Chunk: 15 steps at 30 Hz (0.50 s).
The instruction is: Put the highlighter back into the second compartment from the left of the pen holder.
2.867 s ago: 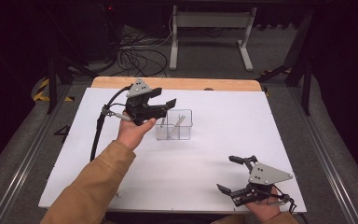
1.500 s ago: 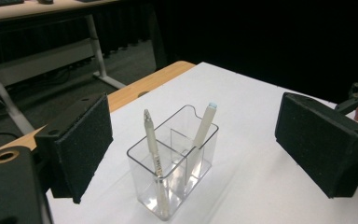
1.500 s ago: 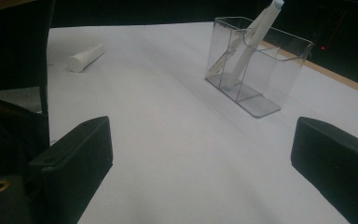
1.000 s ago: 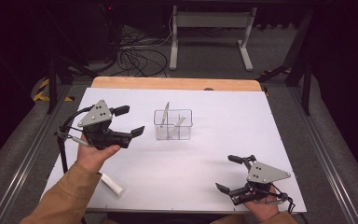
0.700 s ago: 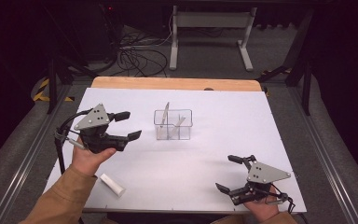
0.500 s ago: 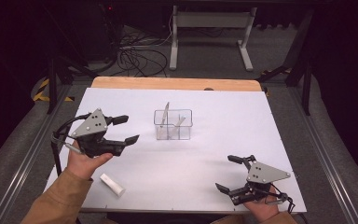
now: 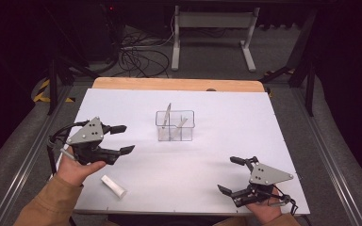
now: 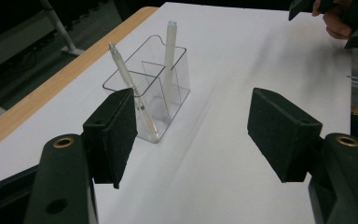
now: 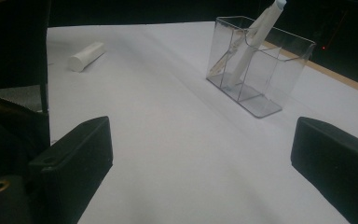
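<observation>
The tabletop (image 7: 264,141) is a plain white sheet, matte and unmarked, with a strip of bare wood (image 7: 179,84) along its far edge. Around it the room is dark: grey carpeted floor, a tangle of black cables (image 7: 136,56) behind the table, a grey metal stand (image 7: 212,28) on 2 feet, and a patch of yellow-and-black tape (image 7: 42,90) on the floor at the far left. Metal rails run along both sides of the table.

Near the middle, toward the far side, stands a clear holder (image 7: 175,125) with compartments, and 2 pens (image 8: 170,51) lean in it. A short white cylinder (image 7: 113,186) lies flat near the front left edge, just beside the person's left hand and well apart from the holder.

The left tool (image 7: 124,139) hovers over the left part of the tabletop, pointing toward the holder; its jaws have just been closing but stand apart with nothing between them. The right tool (image 7: 230,175) sits low at the front right corner, jaws wide and empty, well apart from everything.

I can read no brand, label or writing anywhere; the cylinder and the pens look blank from here.
</observation>
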Each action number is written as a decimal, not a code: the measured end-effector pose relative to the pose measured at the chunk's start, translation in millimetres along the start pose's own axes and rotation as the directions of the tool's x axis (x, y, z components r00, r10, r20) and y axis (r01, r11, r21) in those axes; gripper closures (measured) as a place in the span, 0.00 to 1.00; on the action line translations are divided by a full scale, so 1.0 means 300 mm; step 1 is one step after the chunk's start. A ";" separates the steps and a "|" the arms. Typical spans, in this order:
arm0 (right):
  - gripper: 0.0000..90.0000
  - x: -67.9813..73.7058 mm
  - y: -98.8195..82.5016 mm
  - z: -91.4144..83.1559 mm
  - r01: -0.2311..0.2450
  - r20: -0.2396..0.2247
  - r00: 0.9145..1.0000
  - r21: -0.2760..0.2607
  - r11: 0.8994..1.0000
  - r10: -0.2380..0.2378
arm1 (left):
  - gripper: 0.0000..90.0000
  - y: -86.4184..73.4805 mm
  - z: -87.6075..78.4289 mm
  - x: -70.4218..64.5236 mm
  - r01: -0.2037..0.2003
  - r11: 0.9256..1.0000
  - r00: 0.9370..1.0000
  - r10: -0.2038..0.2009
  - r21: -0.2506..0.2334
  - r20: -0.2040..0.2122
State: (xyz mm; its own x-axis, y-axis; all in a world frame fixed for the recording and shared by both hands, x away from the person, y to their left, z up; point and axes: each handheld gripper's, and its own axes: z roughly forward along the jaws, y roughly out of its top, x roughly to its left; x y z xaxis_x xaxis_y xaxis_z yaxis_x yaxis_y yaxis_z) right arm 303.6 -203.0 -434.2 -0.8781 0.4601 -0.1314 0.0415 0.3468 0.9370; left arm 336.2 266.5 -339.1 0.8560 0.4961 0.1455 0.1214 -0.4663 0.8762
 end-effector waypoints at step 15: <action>0.07 0.000 0.000 0.000 -0.004 0.000 1.000 0.002 1.000 0.004 | 0.37 -0.025 -0.008 -0.001 -0.047 0.996 0.998 0.045 0.071 0.034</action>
State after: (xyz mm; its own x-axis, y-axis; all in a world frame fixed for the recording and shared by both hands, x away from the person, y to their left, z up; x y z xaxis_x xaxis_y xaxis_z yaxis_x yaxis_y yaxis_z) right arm 303.5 -203.0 -434.3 -0.8780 0.4613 -0.1275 0.0459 0.3464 0.9370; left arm 333.7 271.6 -344.5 0.8771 0.4495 0.1692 0.1161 -0.5403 0.8334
